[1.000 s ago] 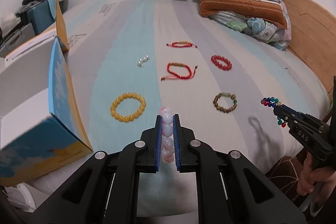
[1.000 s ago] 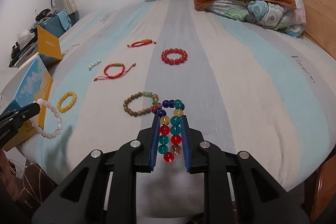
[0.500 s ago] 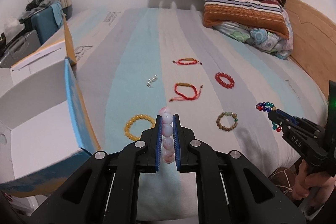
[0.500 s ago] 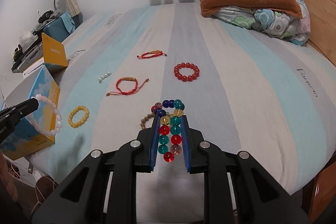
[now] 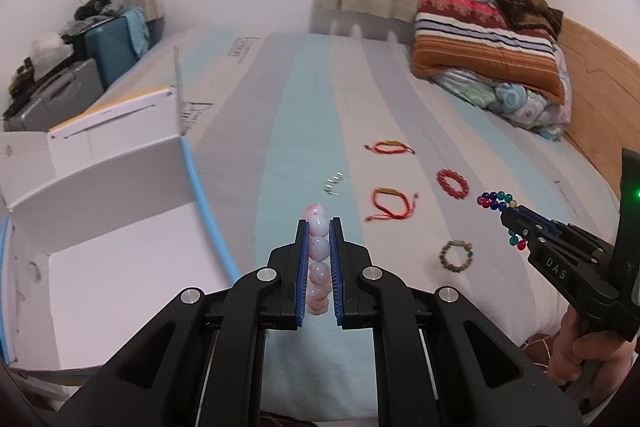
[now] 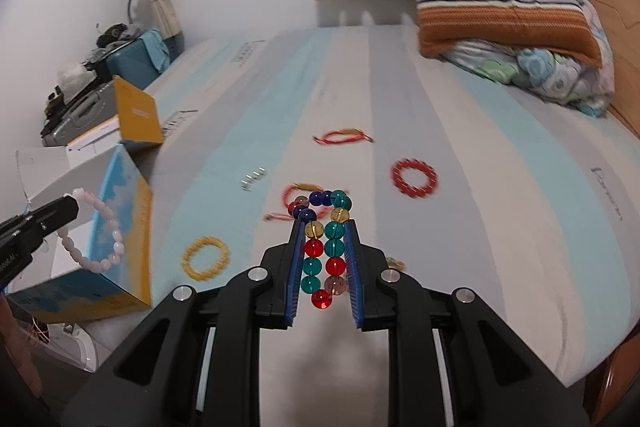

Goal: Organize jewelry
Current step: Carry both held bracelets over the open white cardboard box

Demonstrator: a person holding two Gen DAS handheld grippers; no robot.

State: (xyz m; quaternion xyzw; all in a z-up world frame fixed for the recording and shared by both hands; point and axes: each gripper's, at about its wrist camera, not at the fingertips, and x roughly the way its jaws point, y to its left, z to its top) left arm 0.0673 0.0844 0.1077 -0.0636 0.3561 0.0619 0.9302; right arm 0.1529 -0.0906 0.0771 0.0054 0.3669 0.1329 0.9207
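L gripper is clamped on the pink bracelet, R gripper on the multicolour bracelet; both are mid-carry. Next, probably: release into the open box at 9 o'clock, w/ five pieces left on the bed.

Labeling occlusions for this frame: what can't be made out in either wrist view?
- Box interior: left wrist view, cut off by the frame edge.
- Yellow bracelet: hidden in left wrist view.
- Small silver piece: blurred, too small to identify.
- Brown bead bracelet: right gripper covers it in the right view.
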